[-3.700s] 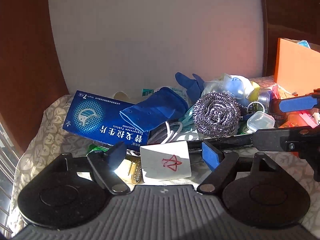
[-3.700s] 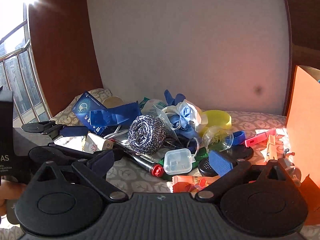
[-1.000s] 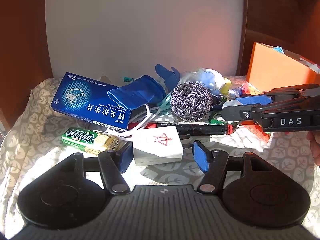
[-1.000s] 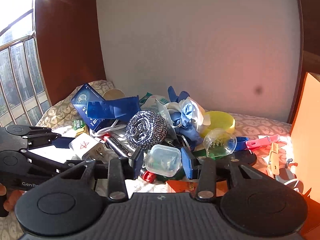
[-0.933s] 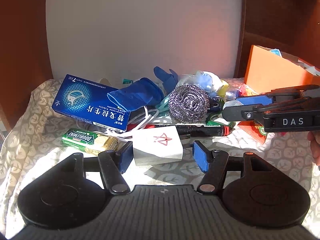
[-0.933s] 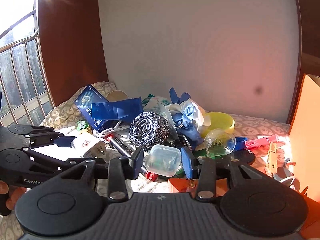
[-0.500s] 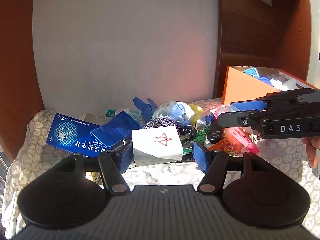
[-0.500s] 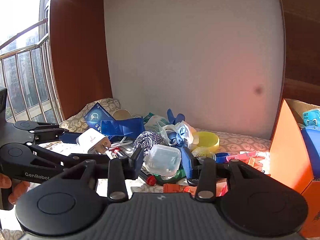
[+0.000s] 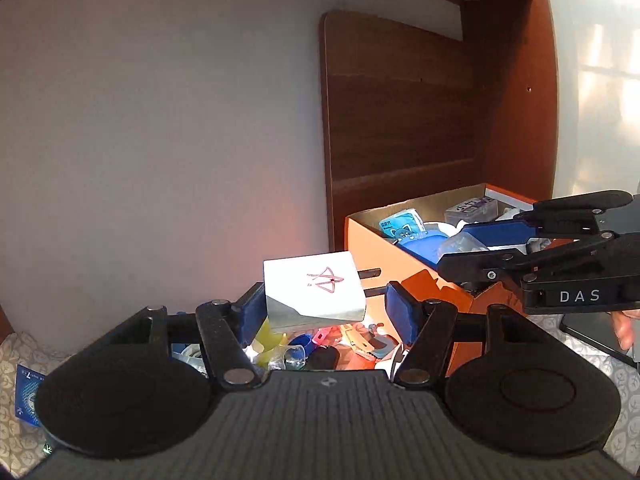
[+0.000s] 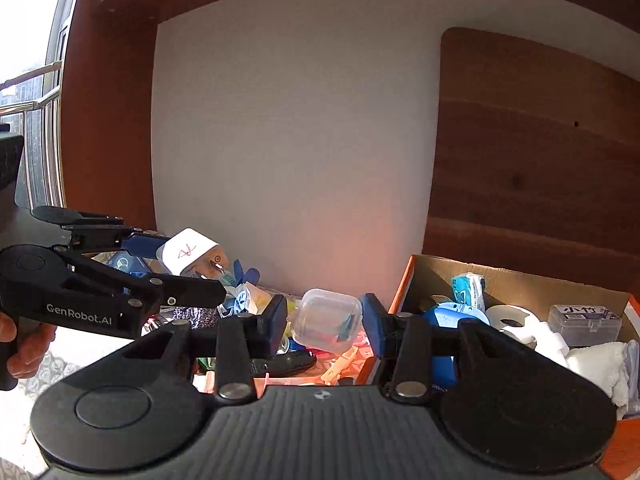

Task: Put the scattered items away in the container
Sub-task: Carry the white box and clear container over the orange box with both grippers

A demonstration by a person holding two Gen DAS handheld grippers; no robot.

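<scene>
In the left wrist view my left gripper [image 9: 326, 308] is shut on a white charger plug [image 9: 312, 284] with a red logo, lifted above the pile with its prongs pointing right. In the right wrist view my right gripper [image 10: 324, 318] is shut on a small clear plastic case [image 10: 328, 308], held in the air just left of the orange cardboard box [image 10: 404, 280]. The open box [image 9: 372, 240] holds a tissue pack, a blue item, a white roll [image 10: 512, 320] and a clear box. The right gripper [image 9: 500, 248] hovers over the box's near rim. The left gripper [image 10: 176, 264] is at the left.
Below the grippers a pile of loose items lies on a leaf-patterned cloth: pink clips [image 10: 340, 360], a black remote [image 10: 280, 362], a blue carton [image 9: 24, 392]. A wooden panel [image 10: 520, 160] stands behind the box. A hand [image 10: 24, 344] grips the left tool. A window railing is far left.
Both grippers have risen and swung right toward the orange box, carrying the charger and the clear case. The pile has dropped low in both views and the box's inside now shows.
</scene>
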